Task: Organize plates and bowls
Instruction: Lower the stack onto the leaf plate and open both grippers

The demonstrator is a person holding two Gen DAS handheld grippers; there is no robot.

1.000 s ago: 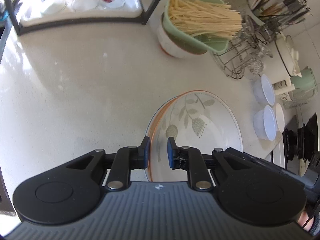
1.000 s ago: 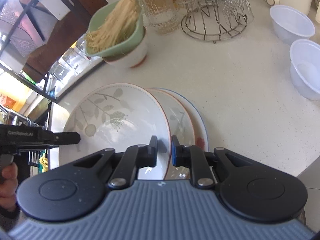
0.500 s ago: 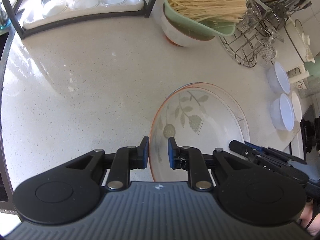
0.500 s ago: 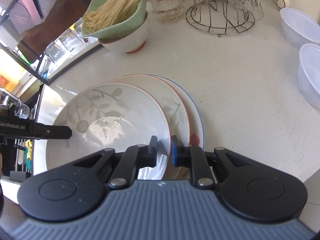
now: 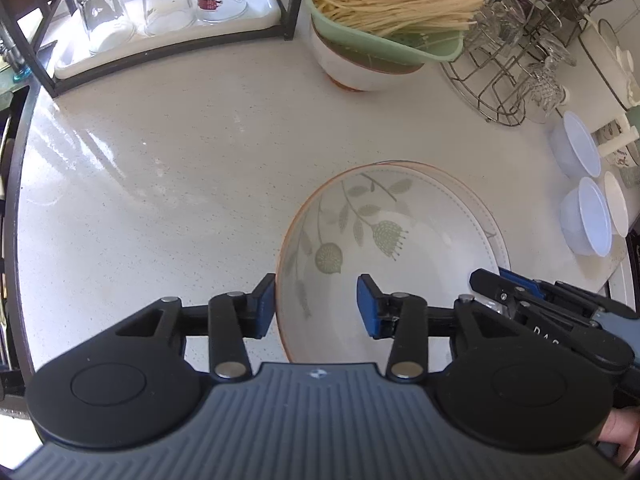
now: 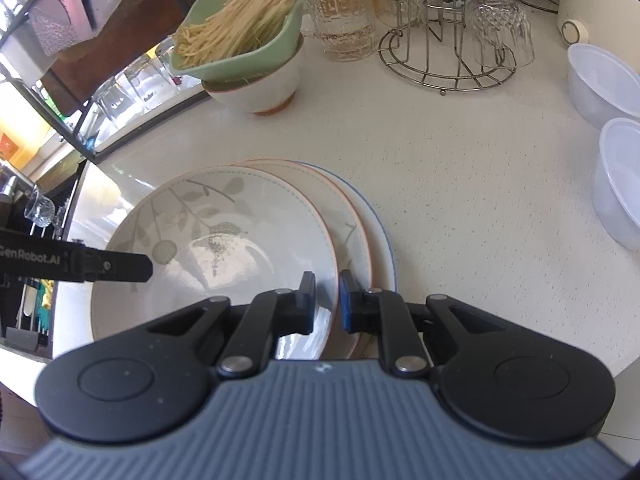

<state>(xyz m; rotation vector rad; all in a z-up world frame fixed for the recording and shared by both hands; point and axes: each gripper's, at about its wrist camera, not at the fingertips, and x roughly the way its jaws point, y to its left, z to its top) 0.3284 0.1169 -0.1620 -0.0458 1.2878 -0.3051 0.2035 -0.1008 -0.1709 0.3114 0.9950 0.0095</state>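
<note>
A white plate with a green leaf pattern (image 5: 384, 236) (image 6: 224, 236) lies on top of two other plates, one with an orange rim (image 6: 354, 232) and one with a blue rim (image 6: 386, 236). My left gripper (image 5: 316, 304) straddles the leaf plate's near rim. Its jaws are opening: the right pad stands clear of the rim and the left pad is just outside it. My right gripper (image 6: 326, 302) is shut on the opposite rim of the same plate. It also shows at the right in the left wrist view (image 5: 496, 278).
At the back, a green colander of dry noodles (image 5: 384, 4) (image 6: 240, 40) sits in a white bowl. A wire rack with glasses (image 5: 508, 76) (image 6: 452, 60) and white plastic bowls (image 5: 588, 220) (image 6: 616, 184) stand to the right. A tray of upturned glasses (image 5: 160, 12) is at the back left.
My left jaws have spread apart off the leaf plate's rim. The plate has slid further over the two plates under it. My right gripper has kept its grip.
</note>
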